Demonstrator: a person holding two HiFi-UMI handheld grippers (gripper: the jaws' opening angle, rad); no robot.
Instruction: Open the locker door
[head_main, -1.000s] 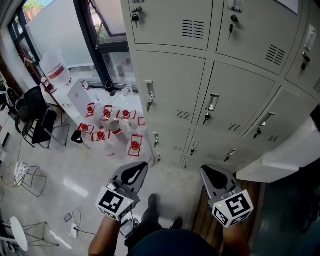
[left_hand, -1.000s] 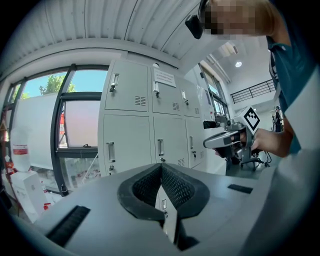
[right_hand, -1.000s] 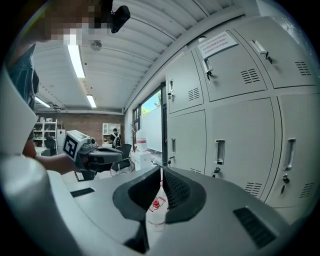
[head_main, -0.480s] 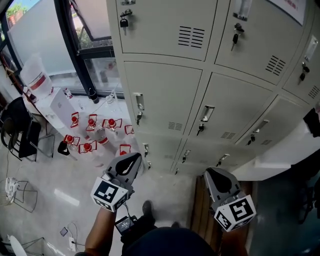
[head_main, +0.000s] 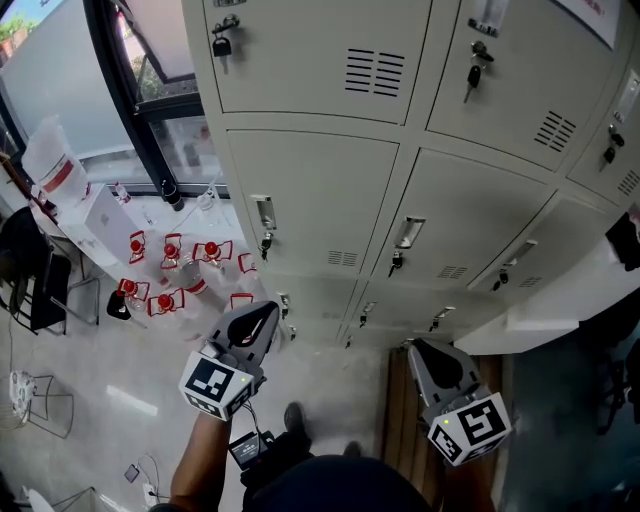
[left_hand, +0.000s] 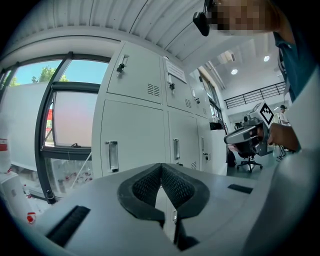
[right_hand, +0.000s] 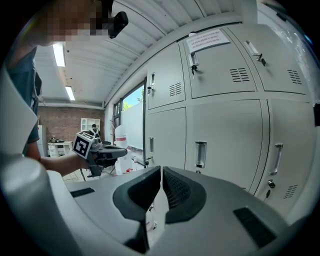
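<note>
Far above the left tongs (head_main: 268, 310), the top lockers (head_main: 320, 50) are cut off by the head view's upper edge. The notice (right_hand: 207, 40) high above the right tongs (right_hand: 161, 170) is too small to read. A pale slab (head_main: 545, 320) right of them partly hides the lower lockers (head_main: 480, 285).

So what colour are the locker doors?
The locker doors are a plain pale grey, clearest in the head view.
</note>
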